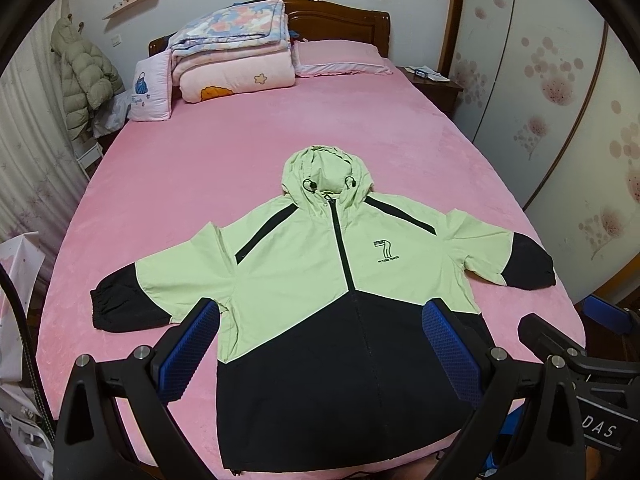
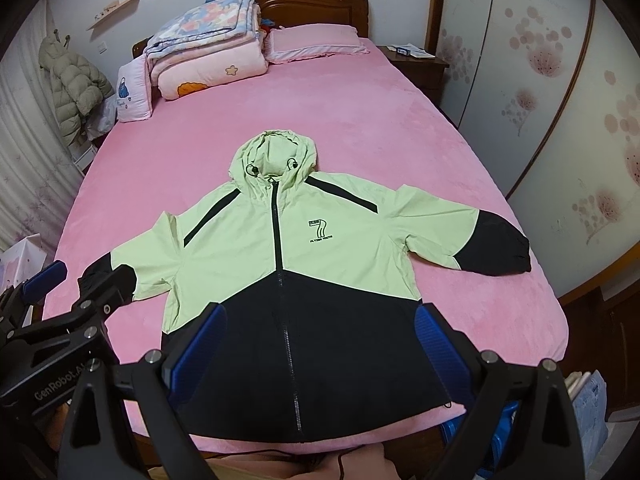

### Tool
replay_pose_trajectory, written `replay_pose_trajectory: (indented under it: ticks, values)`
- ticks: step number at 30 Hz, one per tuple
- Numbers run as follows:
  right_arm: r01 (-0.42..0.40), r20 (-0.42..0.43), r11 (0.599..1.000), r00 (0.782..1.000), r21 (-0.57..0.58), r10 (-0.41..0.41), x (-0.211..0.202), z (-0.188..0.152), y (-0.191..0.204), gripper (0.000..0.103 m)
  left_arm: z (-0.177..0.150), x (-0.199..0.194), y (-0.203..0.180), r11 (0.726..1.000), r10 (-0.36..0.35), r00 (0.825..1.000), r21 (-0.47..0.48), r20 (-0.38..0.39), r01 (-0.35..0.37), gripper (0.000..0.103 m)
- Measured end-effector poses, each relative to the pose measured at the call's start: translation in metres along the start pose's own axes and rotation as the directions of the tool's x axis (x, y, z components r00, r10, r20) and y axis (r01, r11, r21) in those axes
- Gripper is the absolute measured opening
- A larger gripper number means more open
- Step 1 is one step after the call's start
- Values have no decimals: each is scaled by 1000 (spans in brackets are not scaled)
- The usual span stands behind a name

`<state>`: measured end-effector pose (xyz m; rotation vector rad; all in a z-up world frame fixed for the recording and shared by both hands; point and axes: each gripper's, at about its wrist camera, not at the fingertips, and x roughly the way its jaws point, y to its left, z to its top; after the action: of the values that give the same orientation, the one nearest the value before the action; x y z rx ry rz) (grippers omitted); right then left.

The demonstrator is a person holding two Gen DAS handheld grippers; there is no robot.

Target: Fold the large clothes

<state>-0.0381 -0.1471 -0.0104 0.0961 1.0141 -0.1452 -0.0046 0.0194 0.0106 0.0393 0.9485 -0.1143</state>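
Your left gripper (image 1: 320, 344) hangs above the near edge of the pink plush-covered bed (image 1: 208, 168), its blue-padded fingers (image 1: 188, 352) spread wide and holding nothing; between them you look down on the lower front of the light-green and black hooded zip jacket (image 1: 316, 264). The jacket lies flat and face up, zipped, in the near half of the bed, hem at the near edge and hood (image 1: 324, 172) pointing toward the headboard. Its left-hand sleeve (image 1: 132, 280) reaches toward the bed's left edge, the black cuff resting on the cover. A black "7" logo (image 1: 385, 250) sits on the chest right of the zip. The other sleeve (image 2: 472, 236) stretches toward the right edge, its black cuff close to that edge. Your right gripper (image 2: 320, 344) also hovers over the near edge, fingers (image 2: 436, 344) wide apart and empty, framing the jacket's black lower panel. At the far left corner a stack of folded quilts (image 1: 240, 52) rests, with a pink pillow (image 1: 340, 58) beside it against the headboard.
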Motion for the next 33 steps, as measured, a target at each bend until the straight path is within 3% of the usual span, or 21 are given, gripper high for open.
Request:
replay_pose_trajectory:
  ticks: [20,27,33]
  values:
    - [39,41,997,998,62,-41,-9,0,-29,96,11,3,-35,996,-25,999,86,32,22,101]
    - [-8,58,994,998,105,1,0,9,-70,96,28,10,-70,995,-8,999,98,42,3,101]
    - [-58,64,989,997,133,50,19,30,-130,96,51,22,-126,994,0,998,112,62,-7,101]
